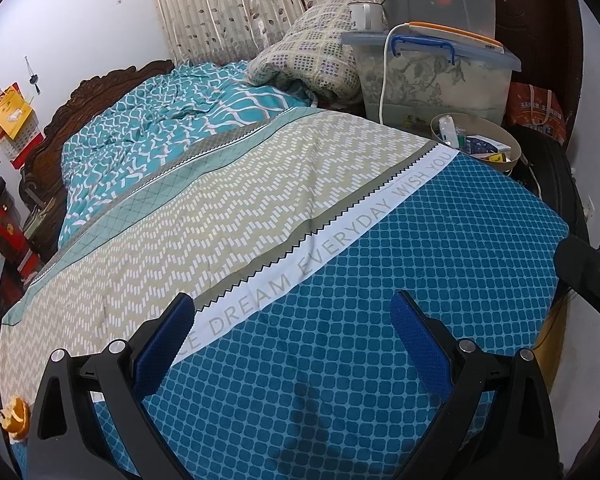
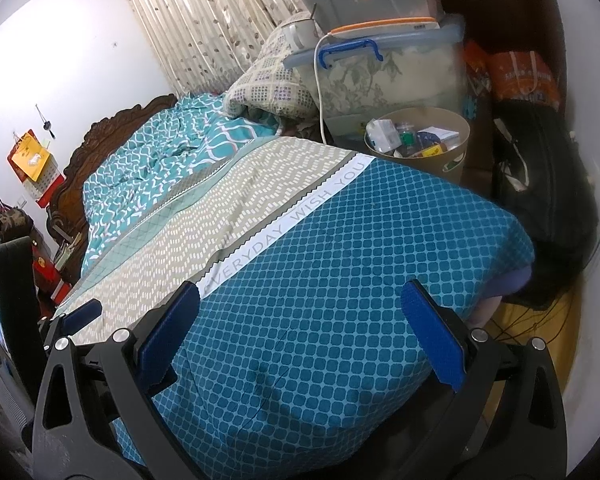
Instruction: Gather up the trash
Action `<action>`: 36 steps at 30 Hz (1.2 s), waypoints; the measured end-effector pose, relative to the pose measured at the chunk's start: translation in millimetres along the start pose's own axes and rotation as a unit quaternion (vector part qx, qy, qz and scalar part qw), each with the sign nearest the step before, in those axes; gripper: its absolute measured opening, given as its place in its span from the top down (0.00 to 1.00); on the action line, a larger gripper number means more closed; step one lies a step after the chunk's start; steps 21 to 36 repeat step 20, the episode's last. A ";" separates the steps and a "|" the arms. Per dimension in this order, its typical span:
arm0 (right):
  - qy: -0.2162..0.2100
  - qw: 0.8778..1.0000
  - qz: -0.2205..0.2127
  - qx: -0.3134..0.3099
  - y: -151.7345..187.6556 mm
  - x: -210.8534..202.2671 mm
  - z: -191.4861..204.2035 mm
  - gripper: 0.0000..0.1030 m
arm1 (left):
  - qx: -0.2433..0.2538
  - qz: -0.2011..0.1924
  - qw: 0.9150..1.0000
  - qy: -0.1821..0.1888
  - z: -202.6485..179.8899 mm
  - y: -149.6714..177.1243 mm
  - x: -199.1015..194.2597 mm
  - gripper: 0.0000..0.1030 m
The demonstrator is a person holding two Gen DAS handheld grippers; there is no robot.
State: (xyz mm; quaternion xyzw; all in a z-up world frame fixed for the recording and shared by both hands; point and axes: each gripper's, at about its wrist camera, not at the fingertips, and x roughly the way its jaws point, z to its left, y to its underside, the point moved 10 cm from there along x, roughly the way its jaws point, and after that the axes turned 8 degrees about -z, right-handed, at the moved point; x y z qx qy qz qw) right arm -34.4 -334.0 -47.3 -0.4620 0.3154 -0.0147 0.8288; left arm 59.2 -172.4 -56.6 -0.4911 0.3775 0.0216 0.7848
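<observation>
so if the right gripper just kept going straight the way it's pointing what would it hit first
Probably the bedspread: the right gripper is open and angled down over the blue patterned end of the bed, with nothing between its fingers. The waste bin lies farther off and to the right. Depth is hard to judge.

Bed (image 1: pixel 340 240) with patterned covers and a few things on it

Ahead of both grippers lies a sheet (image 2: pixel 340 280) in blue, beige and white bands, its white strip lettered. Farther ahead a teal quilt (image 1: pixel 148 128) lies rumpled by the wooden headboard (image 1: pixel 100 88), and a folded checked blanket (image 1: pixel 312 52) rests beyond it to the right. An orange peel (image 1: pixel 16 416) sits on the sheet, just left of the left gripper.
</observation>
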 end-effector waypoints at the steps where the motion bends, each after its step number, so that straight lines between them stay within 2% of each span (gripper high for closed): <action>1: 0.000 1.000 0.000 0.000 0.9 0.6 -0.1 0.03 | 0.000 0.000 1.000 -0.001 0.4 0.0 -0.1 0.08; 11: 0.000 1.000 0.002 0.000 2.4 1.7 -0.1 0.03 | 0.002 -0.019 1.000 -0.003 0.7 -6.4 -7.2 0.08; 20: 0.002 1.000 -0.003 -0.017 0.9 3.6 4.5 0.03 | -0.015 0.000 1.000 0.000 8.2 -3.2 -1.6 0.08; 36: 0.002 1.000 -0.003 -0.017 0.9 3.6 4.5 0.03 | -0.015 0.000 1.000 0.000 8.2 -3.2 -1.6 0.08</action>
